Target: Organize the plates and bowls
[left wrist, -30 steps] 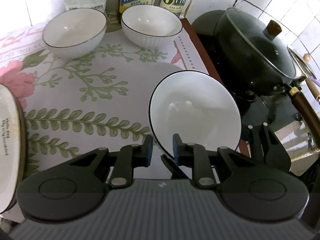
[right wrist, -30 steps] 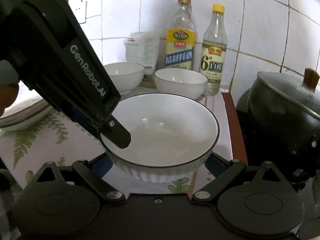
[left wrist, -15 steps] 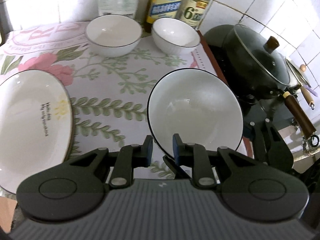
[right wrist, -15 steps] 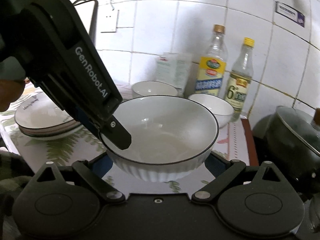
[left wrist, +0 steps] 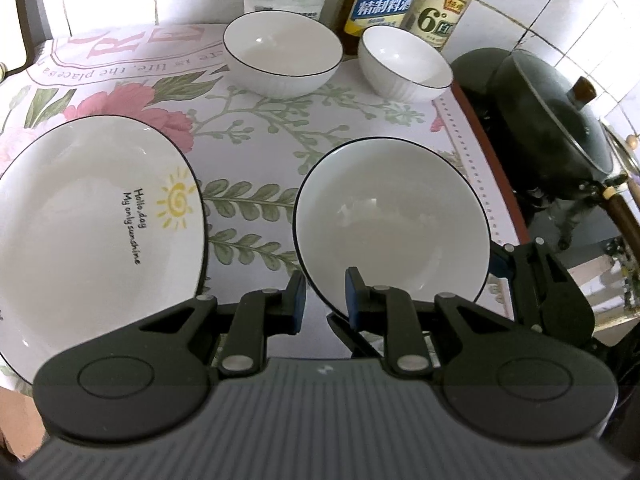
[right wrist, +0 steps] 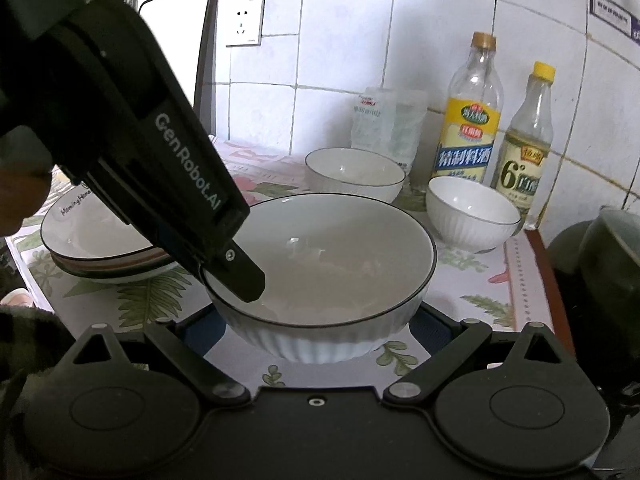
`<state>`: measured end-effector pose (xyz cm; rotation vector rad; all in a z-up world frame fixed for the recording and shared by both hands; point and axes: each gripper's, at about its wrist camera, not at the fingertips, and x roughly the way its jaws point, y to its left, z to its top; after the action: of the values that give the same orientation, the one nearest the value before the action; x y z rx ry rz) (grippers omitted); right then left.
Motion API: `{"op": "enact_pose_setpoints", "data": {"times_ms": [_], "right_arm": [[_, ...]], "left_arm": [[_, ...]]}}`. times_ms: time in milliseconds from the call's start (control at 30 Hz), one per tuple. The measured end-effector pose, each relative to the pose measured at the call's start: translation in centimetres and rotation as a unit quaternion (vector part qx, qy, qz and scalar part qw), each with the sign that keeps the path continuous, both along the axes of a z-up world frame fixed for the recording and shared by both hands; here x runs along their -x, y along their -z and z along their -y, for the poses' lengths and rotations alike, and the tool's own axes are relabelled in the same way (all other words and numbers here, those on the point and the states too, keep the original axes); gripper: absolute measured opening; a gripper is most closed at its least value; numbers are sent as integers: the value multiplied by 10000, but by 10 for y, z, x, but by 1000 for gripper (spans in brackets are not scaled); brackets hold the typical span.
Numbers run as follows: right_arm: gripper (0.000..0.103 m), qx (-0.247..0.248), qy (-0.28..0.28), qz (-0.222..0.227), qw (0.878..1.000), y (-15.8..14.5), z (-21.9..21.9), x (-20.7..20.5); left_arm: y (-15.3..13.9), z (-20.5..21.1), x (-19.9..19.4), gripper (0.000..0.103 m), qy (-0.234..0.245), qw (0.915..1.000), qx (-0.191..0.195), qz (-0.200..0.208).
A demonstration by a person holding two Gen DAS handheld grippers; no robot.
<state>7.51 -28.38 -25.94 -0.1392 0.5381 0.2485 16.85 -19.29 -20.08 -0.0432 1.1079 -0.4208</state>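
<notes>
My left gripper (left wrist: 325, 296) is shut on the near rim of a large white black-rimmed bowl (left wrist: 392, 220) and holds it above the floral tablecloth. The bowl also shows in the right wrist view (right wrist: 332, 264), with the left gripper (right wrist: 240, 276) pinching its left rim. My right gripper (right wrist: 316, 332) is open, its fingers on either side of the bowl's ribbed base, apart from it. A stack of white plates (left wrist: 96, 224) lies at left, seen too in the right wrist view (right wrist: 100, 248). Two smaller bowls (left wrist: 282, 52) (left wrist: 404, 64) stand at the back.
Two bottles (right wrist: 470, 120) (right wrist: 524, 148) and a plastic bag (right wrist: 384, 124) stand against the tiled wall. A dark lidded pot (left wrist: 552, 120) sits on the stove at right, past the table edge (left wrist: 496, 176).
Both grippers and the held bowl have risen and pulled back left; the plate stack has come fully into the left wrist view. The grip is unchanged.
</notes>
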Motion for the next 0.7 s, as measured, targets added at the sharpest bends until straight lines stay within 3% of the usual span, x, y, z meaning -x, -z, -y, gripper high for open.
{"op": "enact_pose_setpoints", "data": {"times_ms": [467,700], "right_arm": [[100,-313,156,-198,9992,21,0,-24],[100,-720,394,-619,9947,16,5,-24]], "left_arm": [[22,-3,-26,19,-95,9998,86,-144],[26,-2,-23,23,-173,9987,215,-417]]}}
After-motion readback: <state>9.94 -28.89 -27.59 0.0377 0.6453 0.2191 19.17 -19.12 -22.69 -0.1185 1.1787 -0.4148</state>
